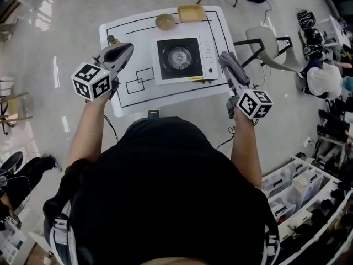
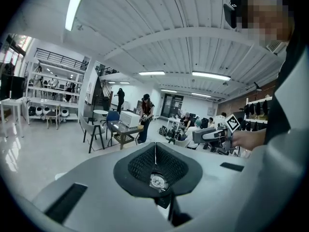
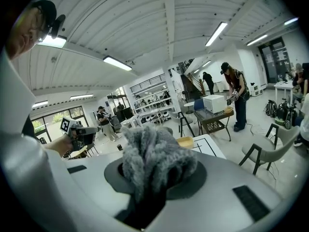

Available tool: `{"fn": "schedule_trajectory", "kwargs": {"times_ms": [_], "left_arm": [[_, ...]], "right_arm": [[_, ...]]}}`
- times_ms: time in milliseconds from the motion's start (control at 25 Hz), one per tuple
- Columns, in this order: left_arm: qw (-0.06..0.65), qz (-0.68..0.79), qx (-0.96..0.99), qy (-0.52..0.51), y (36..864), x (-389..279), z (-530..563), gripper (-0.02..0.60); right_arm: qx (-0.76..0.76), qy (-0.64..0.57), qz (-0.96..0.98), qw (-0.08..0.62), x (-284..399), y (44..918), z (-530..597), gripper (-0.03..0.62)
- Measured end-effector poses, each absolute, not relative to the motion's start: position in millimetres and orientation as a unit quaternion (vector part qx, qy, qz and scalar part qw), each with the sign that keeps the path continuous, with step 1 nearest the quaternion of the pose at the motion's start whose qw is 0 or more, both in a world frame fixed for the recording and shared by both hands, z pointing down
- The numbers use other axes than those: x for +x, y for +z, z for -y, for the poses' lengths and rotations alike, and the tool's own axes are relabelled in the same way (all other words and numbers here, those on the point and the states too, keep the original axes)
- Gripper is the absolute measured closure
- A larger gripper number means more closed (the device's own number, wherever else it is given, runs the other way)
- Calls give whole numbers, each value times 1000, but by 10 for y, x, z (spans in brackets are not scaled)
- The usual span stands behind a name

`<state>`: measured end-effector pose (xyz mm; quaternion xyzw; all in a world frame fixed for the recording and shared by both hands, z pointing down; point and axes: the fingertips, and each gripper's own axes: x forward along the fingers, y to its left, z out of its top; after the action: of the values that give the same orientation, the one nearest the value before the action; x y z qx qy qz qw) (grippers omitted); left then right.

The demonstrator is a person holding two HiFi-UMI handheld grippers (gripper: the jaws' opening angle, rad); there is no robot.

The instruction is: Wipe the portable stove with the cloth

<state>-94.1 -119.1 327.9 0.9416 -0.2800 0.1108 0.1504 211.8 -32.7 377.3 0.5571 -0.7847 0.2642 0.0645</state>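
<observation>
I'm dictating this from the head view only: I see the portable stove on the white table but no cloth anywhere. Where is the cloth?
Observer: The right gripper has it. The right gripper view shows a grey fluffy cloth bunched between its jaws.
Operator: Is anything in the left gripper?
Observer: No. The left gripper view shows the left gripper with its jaws together and nothing between them.
Operator: Does the cloth touch the stove yet?
Observer: The right gripper view shows no stove. Past the cloth it shows only a tan tray and a table corner.
</observation>
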Motion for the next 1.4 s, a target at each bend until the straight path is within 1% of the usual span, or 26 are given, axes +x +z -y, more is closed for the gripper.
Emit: {"fn": "schedule_trajectory", "kwargs": {"times_ms": [360, 760, 1040, 1400], "left_arm": [[157, 237, 952, 109, 3371, -997, 1565, 558], [172, 197, 958, 116, 3584, -1020, 1748, 558], [180, 185, 958, 124, 3751, -861, 1760, 558], [194, 203, 950, 137, 3986, -676, 1740, 558]], "right_arm": [[588, 272, 758, 75, 1952, 3906, 536, 479], [616, 283, 728, 101, 1911, 4181, 587, 479], [615, 282, 718, 162, 2069, 4557, 547, 479], [591, 294, 718, 219, 2325, 5121, 564, 479]]}}
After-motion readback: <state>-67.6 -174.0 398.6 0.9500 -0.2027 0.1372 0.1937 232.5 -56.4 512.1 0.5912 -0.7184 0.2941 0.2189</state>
